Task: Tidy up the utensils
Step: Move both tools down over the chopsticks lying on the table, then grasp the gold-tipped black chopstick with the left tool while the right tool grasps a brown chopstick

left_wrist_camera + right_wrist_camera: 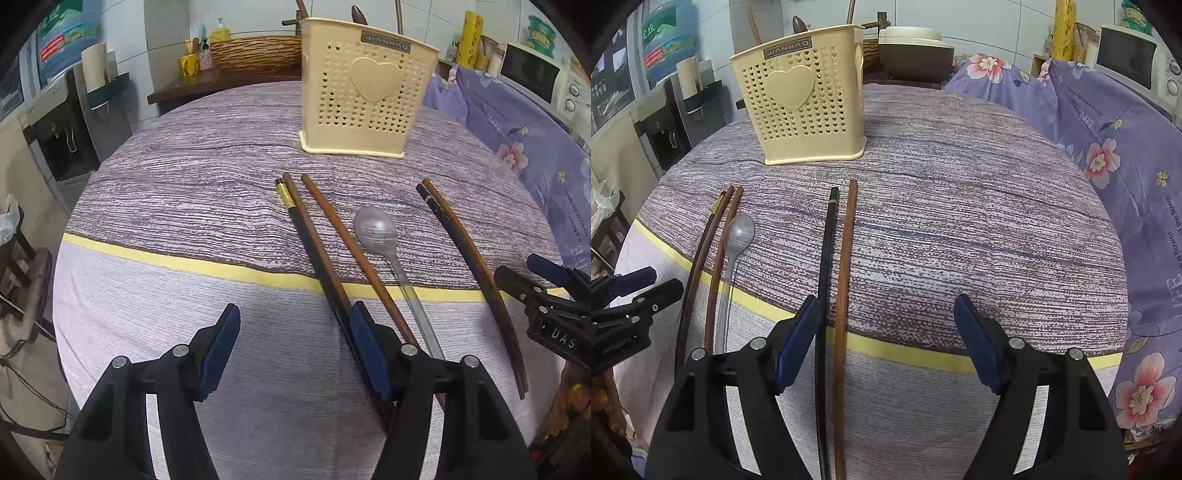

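The left claw (293, 347) hangs low over the near edge of the tabletop (184, 206) with its blue pads spread wide and nothing between them, and the right claw (886, 339) hangs the same way, spread apart, with a black chopstick (824, 295) and a brown chopstick (844, 295) running side by side through its gap, neither touched by a pad. Off to the left of that pair lies a clear plastic spoon (376, 230), bowl up and pointing away, and left of the spoon a single brown chopstick (354, 254), then a tight pair: another brown stick (314, 243) pressed against a black, gold-banded chopstick (286, 197). The left claw's right finger sits over the near ends of these. All of them lie loose on the striped cloth, crossing its yellow band (166, 260), tips aimed at a cream utensil holder (369, 88) that stands upright further back, pierced with small hearts and a big heart on its face; a few dark handles poke out of its top. Nothing lies between the sticks and the holder. Behind it are a woven basket (255, 53) and a yellow cup (189, 64) on a dark shelf, a water dispenser (62, 122) to the left, and to the right a flowered purple cloth (1108, 147) and a microwave (1134, 62).
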